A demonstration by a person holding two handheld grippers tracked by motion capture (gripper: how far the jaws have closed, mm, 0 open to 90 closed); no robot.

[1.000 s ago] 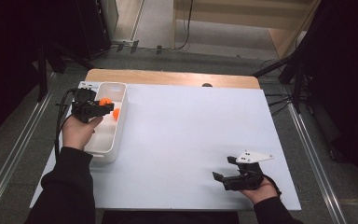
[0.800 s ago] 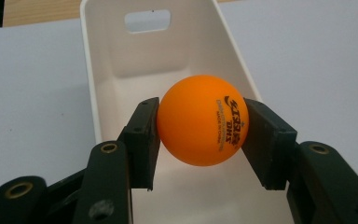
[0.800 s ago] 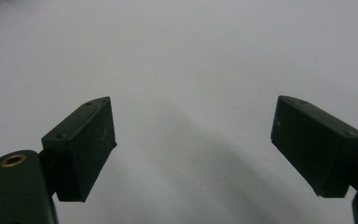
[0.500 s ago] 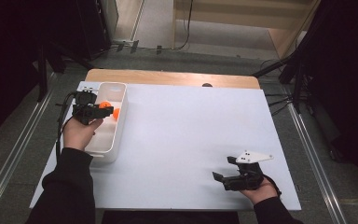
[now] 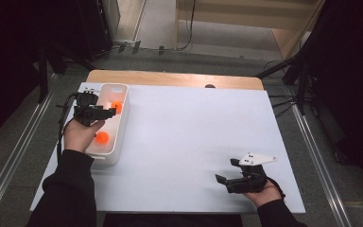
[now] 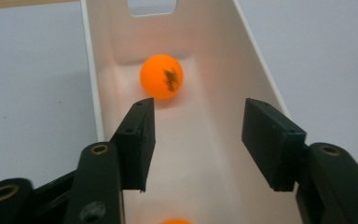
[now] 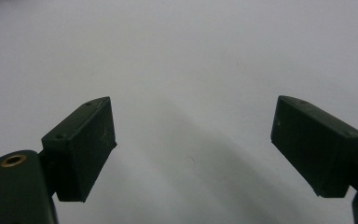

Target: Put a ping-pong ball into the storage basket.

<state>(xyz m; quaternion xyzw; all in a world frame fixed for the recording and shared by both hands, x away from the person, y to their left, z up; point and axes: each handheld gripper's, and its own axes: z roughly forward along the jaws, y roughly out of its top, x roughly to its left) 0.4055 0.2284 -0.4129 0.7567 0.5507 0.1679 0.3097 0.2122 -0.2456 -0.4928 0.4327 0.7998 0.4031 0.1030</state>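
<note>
A long white tray (image 5: 123,124) lies at the table's left edge with two orange balls in it. One orange ball (image 5: 117,106) (image 6: 161,77) rests toward the far end; a second orange ball (image 5: 102,137) (image 6: 176,220) lies nearer, beside the person's left hand. My left gripper (image 5: 111,112) (image 6: 198,112) hovers over the tray. Its jaws have just been opening and nothing is between them. My right gripper (image 5: 226,171) (image 7: 191,121) sits low over the white table near the front right, jaws wide apart and empty.
The white tabletop (image 5: 194,127) stretches between the two hands. A wooden strip (image 5: 170,79) runs along the table's far edge. The tray's far wall has a handle cut-out (image 6: 151,7). A black cable (image 5: 65,111) trails from the left gripper.
The left jaws have parted, and an orange ball that sat at their tips is no longer held. A second ball now shows in the near part of the tray. Neither hand has shifted.
</note>
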